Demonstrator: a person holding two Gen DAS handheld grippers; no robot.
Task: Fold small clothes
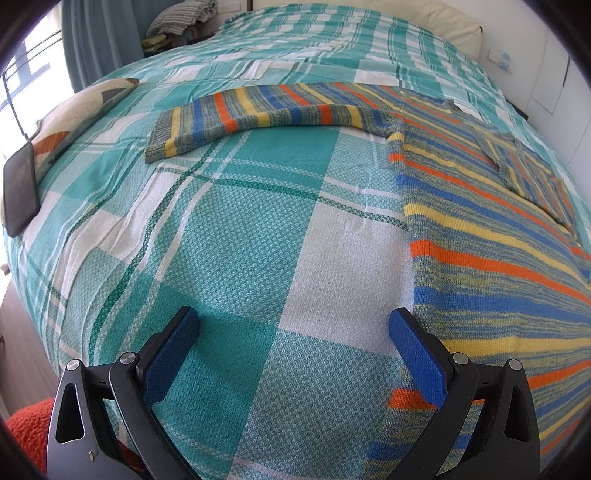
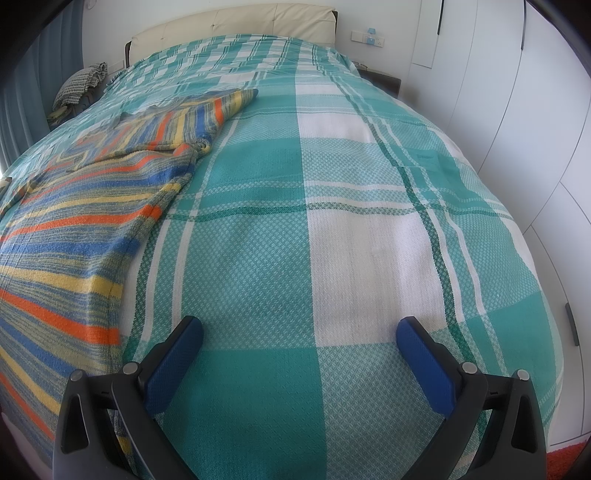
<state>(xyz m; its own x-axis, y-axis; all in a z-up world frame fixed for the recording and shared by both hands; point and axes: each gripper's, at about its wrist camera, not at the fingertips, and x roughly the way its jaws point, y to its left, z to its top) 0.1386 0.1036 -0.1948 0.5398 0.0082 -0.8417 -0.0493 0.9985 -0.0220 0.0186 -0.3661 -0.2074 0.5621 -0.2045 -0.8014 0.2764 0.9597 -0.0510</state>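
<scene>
A striped knit sweater (image 1: 480, 221) in blue, yellow, orange and grey lies flat on the bed, at the right of the left wrist view, with one sleeve (image 1: 258, 110) stretched out to the left. It also shows at the left of the right wrist view (image 2: 81, 221), with its other sleeve (image 2: 218, 107) reaching toward the headboard. My left gripper (image 1: 295, 325) is open and empty, low over the bedspread just left of the sweater's side edge. My right gripper (image 2: 299, 332) is open and empty over bare bedspread to the right of the sweater.
The bed carries a teal and white plaid bedspread (image 1: 240, 240). A black phone (image 1: 20, 188) and a patterned pillow (image 1: 77, 110) lie at its left edge. A cream headboard (image 2: 236, 22) and a folded blanket (image 2: 81, 85) are at the far end. White wardrobe doors (image 2: 535, 129) stand to the right.
</scene>
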